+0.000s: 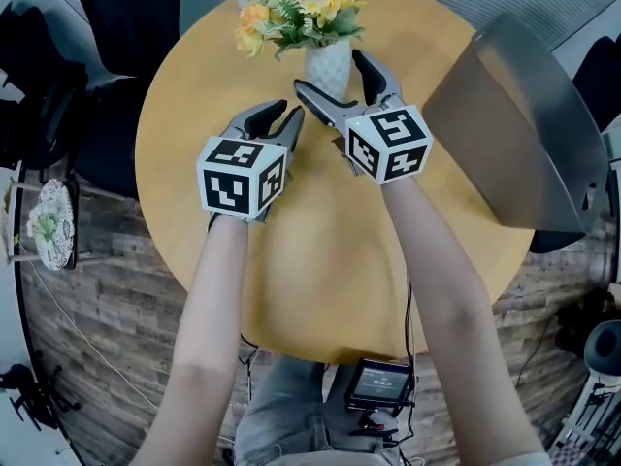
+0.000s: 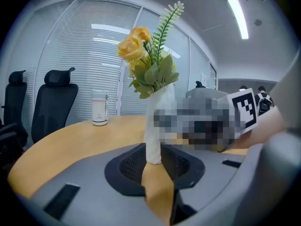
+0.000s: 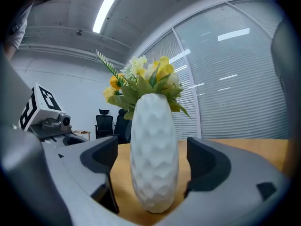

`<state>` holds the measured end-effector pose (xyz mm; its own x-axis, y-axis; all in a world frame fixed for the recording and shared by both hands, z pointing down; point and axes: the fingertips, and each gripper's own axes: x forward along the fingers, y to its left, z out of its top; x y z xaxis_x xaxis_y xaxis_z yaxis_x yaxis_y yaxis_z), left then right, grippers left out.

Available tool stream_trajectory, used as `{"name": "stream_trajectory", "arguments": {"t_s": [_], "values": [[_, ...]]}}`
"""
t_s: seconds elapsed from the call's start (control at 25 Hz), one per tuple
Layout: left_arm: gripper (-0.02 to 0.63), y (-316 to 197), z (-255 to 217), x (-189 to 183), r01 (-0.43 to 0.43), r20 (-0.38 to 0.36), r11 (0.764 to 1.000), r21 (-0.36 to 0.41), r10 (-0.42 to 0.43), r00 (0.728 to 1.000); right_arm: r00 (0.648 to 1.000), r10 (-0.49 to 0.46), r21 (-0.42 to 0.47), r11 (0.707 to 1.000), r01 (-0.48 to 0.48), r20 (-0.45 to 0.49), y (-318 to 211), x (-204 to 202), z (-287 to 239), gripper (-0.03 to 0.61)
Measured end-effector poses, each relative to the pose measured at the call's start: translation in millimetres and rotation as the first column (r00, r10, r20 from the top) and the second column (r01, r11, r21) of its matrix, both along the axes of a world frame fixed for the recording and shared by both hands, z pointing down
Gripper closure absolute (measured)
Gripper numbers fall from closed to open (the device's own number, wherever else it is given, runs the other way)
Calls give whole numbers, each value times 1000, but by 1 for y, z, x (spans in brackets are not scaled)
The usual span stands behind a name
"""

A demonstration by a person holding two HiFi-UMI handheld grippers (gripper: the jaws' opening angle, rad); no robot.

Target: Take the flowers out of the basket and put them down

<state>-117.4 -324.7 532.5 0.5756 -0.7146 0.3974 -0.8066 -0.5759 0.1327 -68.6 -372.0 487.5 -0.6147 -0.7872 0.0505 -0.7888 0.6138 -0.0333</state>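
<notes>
1. The right gripper has its jaws spread wide, one on each side of the white vase. A gap of table shows on both sides, so they grip nothing.
2. The left gripper has its jaws narrowly apart and empty. It points toward the vase from about 7 o'clock of it and does not touch it.
3. The yellow flowers stand upright in the vase. The vase rests on the round wooden table near the table's 12 o'clock edge.
4. Progress, as a judgement: no basket is in view, and the flowers sit on the table with no tongs holding them. The putting-down looks done or nearly done. What seems left is to draw both tongs back toward 6 o'clock without brushing the vase.
5. Edges: the vase stands close to the far rim, so a nudge toward 12 o'clock could tip it off.
6. Open room: the table is bare from its centre to 6 o'clock, which leaves free space to retreat.
7. A grey slanted panel crowds the 3 o'clock side.
8. A white cup stands farther off on the table, and black office chairs stand beyond the rim.
</notes>
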Motion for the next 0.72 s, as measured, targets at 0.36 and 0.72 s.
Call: {"name": "stream_trajectory", "arguments": {"t_s": [0.36,0.72], "values": [[593,12,-12,4,14,5,1000,1,-14,1000,1000,-23,-8,1000,24,17,26,6,-14,138],[609,20,-32,5,14,15,999,32,-15,1000,999,-45,-36,998,46,25,45,15,-31,141]]}}
